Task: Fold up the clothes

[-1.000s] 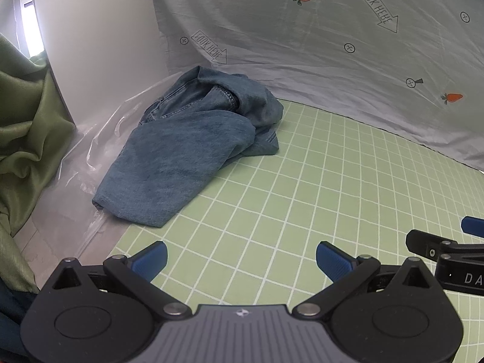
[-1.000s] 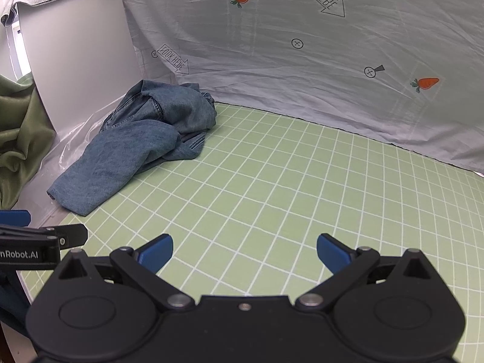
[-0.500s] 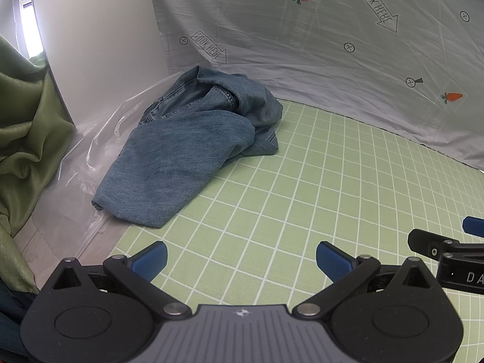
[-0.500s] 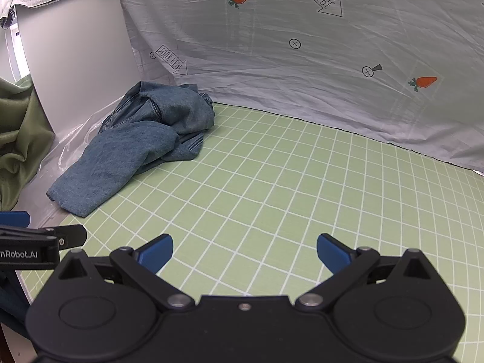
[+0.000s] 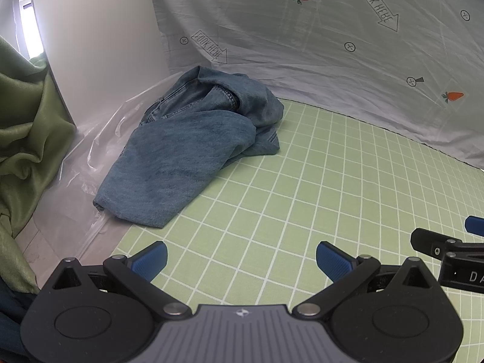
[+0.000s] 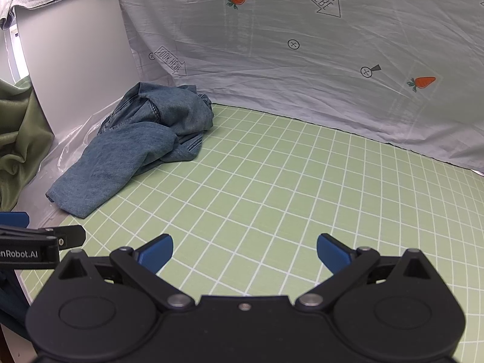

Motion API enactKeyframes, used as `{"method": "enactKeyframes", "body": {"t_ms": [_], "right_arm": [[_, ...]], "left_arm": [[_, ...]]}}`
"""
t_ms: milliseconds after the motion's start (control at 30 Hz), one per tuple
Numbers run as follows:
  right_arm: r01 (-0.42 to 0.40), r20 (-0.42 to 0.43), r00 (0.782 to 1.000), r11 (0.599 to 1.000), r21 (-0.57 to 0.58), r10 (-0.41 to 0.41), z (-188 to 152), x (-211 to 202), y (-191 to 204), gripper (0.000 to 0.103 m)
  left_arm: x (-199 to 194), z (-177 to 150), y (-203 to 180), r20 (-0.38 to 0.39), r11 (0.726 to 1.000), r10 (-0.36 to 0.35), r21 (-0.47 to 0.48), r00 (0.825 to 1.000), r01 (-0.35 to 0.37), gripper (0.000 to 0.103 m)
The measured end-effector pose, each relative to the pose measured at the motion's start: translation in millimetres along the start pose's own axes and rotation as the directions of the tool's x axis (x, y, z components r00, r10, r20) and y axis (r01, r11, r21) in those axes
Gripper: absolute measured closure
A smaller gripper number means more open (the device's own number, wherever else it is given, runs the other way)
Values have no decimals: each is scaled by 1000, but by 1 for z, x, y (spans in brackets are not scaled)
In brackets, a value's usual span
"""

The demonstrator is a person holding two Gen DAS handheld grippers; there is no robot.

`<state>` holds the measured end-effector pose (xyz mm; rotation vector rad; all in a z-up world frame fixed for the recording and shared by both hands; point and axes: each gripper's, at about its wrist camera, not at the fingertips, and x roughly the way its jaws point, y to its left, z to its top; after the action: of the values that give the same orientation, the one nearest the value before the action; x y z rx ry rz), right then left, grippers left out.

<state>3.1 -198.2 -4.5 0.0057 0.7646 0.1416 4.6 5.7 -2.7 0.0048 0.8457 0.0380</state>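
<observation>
We see crumpled jeans (image 5: 193,148) at the far left corner of the green mat (image 5: 317,181). Our left gripper (image 5: 240,257) and right gripper (image 6: 244,249) are wide open, holding nothing.

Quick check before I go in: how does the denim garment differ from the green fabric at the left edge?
The denim garment is blue with visible seams; the green fabric is plain olive with a slight sheen. The denim lies crumpled, partly on the grid mat and partly on clear plastic sheet; the green fabric sits off the mat, cut off by the frame. Both are unfolded and untouched by either open hand-held gripper, left or right.
</observation>
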Motion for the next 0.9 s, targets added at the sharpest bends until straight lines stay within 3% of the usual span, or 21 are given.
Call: {"method": "enactKeyframes", "body": {"t_ms": [567, 900], "right_arm": [[0, -11, 1000, 1000, -10, 0, 0, 3, 1, 1], [21, -24, 999, 999, -29, -22, 8, 20, 1, 1]], "left_arm": [[6, 0, -2, -16, 1000, 1, -5, 1000, -1, 0], [30, 21, -3, -27, 1000, -9, 25, 1000, 10, 0]]}}
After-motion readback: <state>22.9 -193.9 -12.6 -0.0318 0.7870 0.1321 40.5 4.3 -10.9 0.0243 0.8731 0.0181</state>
